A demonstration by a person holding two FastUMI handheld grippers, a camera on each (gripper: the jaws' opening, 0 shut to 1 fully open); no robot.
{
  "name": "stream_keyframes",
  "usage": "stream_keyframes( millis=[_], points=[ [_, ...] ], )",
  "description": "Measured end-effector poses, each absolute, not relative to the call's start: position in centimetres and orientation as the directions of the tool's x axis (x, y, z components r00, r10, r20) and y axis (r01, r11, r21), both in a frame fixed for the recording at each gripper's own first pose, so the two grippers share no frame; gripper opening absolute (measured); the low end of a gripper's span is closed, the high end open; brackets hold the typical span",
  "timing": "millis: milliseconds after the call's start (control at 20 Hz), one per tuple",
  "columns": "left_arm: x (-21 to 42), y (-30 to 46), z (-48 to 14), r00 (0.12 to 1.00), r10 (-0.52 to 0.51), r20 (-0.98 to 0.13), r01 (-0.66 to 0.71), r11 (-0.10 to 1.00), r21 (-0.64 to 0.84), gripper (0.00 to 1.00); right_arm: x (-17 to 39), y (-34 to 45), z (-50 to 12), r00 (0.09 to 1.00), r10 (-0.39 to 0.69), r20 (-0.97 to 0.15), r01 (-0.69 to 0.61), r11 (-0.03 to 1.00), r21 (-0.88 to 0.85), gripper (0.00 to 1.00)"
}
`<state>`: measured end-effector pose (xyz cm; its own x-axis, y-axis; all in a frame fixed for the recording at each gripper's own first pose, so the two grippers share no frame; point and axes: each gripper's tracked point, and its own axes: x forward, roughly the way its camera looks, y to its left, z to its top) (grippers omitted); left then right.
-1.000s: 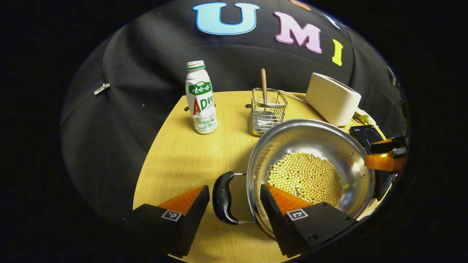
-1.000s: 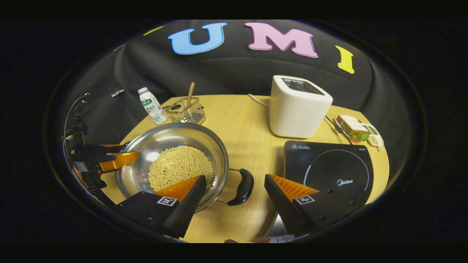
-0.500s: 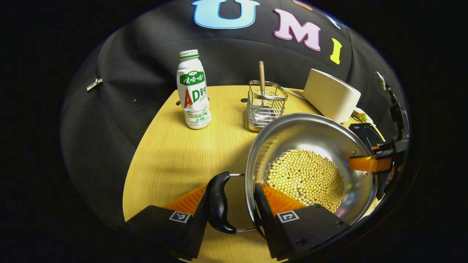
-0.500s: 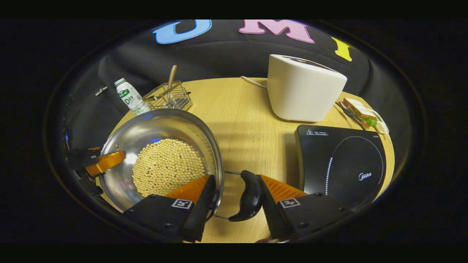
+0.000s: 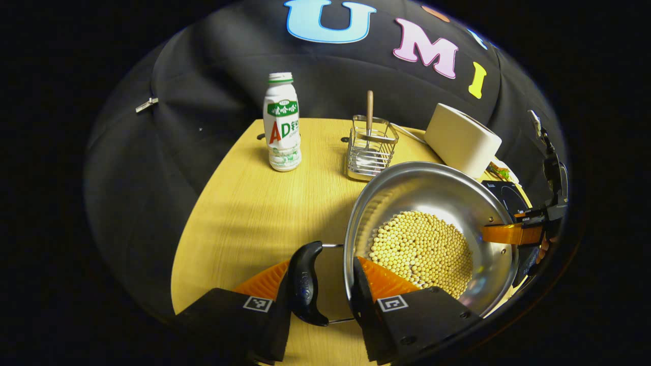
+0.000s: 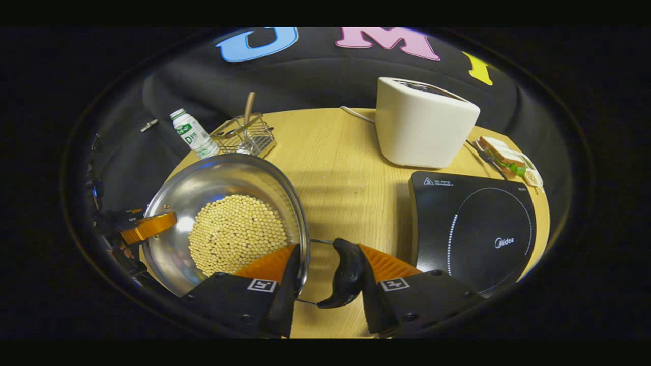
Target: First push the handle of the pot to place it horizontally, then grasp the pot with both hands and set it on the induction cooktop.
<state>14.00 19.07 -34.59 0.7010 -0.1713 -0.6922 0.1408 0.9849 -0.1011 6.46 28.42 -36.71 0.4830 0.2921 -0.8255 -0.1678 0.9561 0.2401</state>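
Nearest us, the left claw is narrowed to a slim gap over the pot's near side: its outer finger lies against the black left handle, its inner finger just inside the steel wall, so it has handle and rim between them. In the right gripper view, the right claw has the same pinch on the right handle, one finger within the rim and one against the grip. How hard either presses we cannot tell. The pot, with a bed of pale beans in its bottom, sits between the two claws on the left part of the table; whether it has left the wood we cannot say. Both handles lie flat, so we judge the pushing done and the two-handed grasp in hand. Next comes a level lift and a carry to the right, onto the induction cooktop, which lies near the right handle with bare table between; tilt would spill beans. Farther off stand a white appliance, a wire basket and a bottle.
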Motion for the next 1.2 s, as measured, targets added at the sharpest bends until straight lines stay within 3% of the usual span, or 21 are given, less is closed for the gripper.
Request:
stream_keyframes(
  millis=[600, 1200],
  points=[
    [9.2, 11.7, -26.4, 0.722, -0.145, -0.676, 0.133, 0.989, -0.069, 0.6, 3.8, 19.7, -30.2, 0.512, 0.325, -0.795, -0.165, 0.946, 0.281, 0.58],
    [8.8, -2.1, -24.3, 0.714, -0.185, -0.676, 0.182, 0.98, -0.076, 0.6, 4.2, 5.5, -29.9, 0.524, 0.294, -0.8, -0.133, 0.955, 0.264, 0.58]
  ],
)
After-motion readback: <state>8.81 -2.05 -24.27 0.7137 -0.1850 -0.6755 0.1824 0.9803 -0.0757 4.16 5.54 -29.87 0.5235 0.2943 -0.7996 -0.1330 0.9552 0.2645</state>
